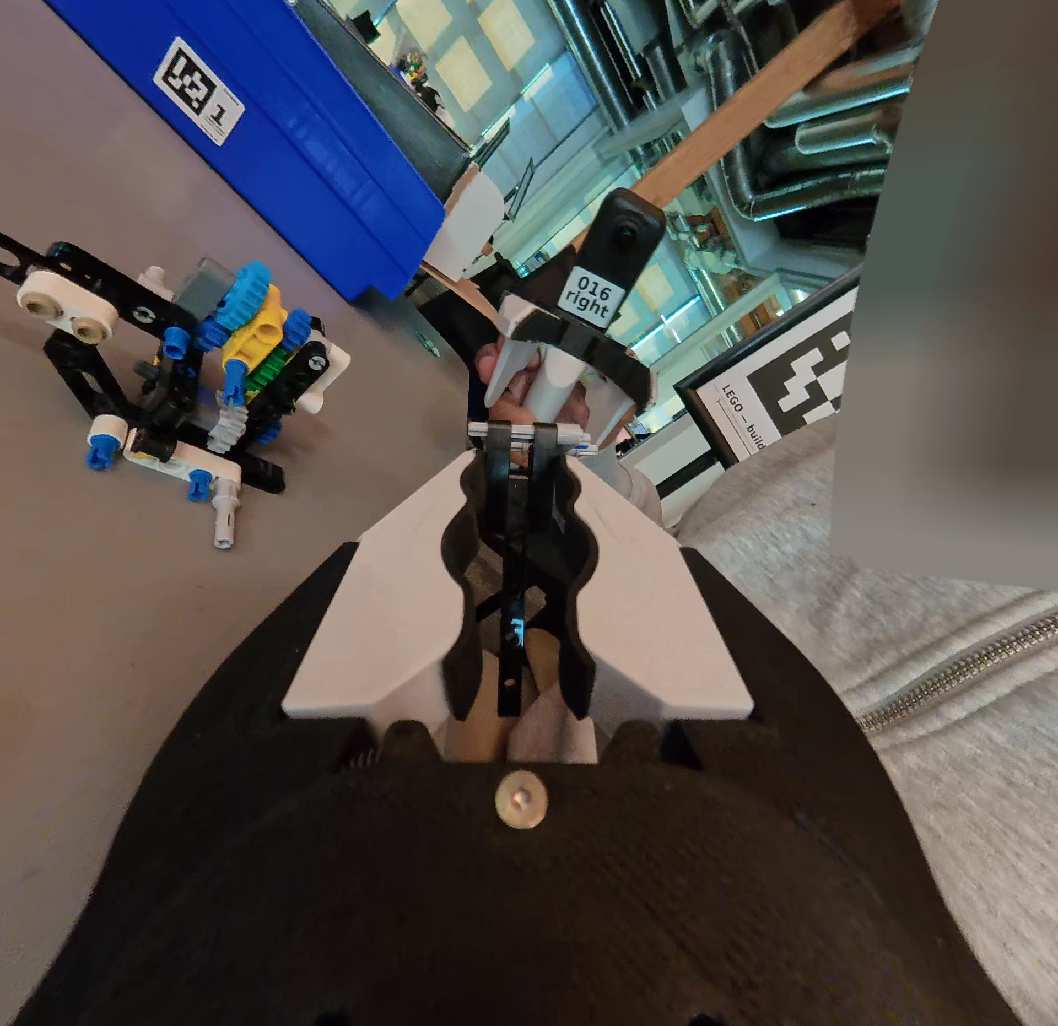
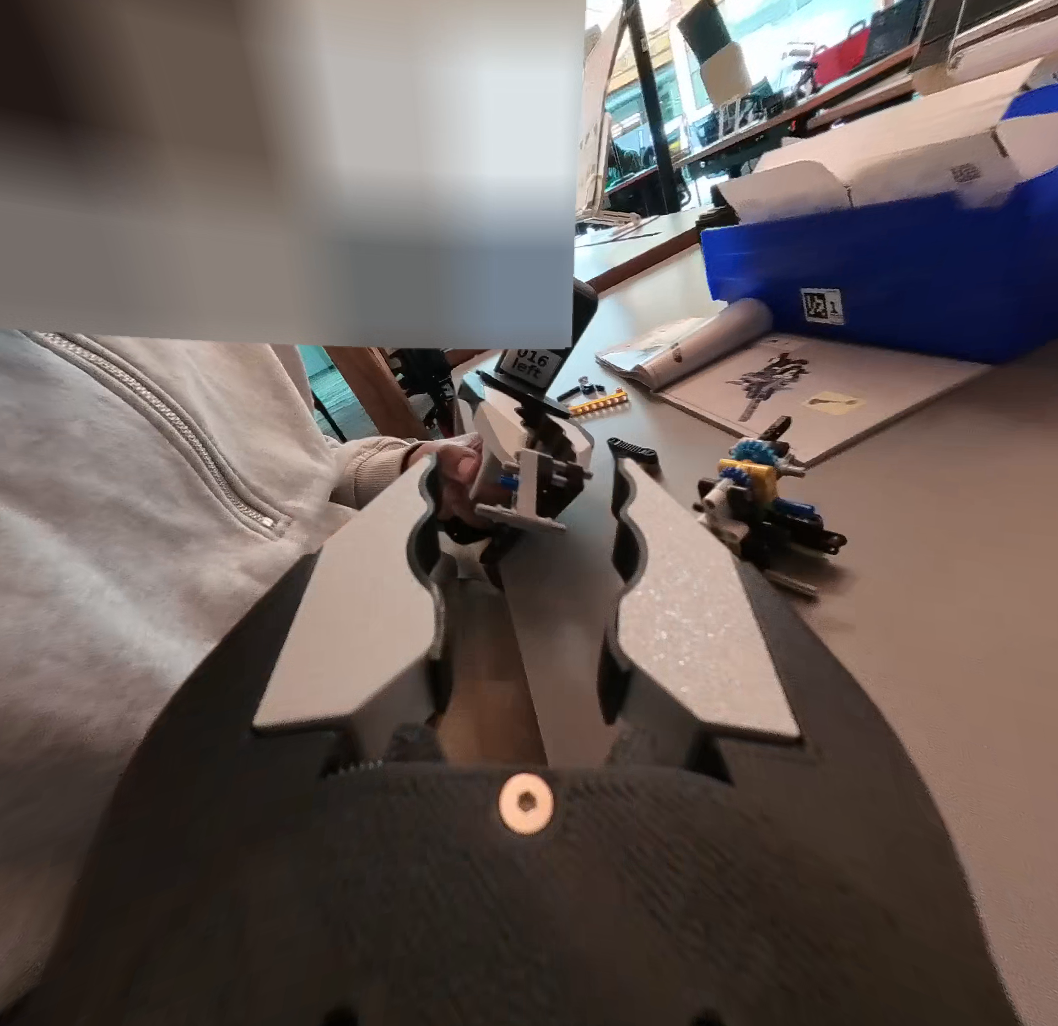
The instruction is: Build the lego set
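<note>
Nearest, the left gripper has its jaws closed on a small black lego subassembly, held up off the bench with a grey axle crossing its far end. The right gripper faces it with jaws spread wide, holding nothing. Beyond, the bigger lego model with blue gears and a yellow block stands on the bench. Farther still lie the open instruction booklet and the blue bin.
</note>
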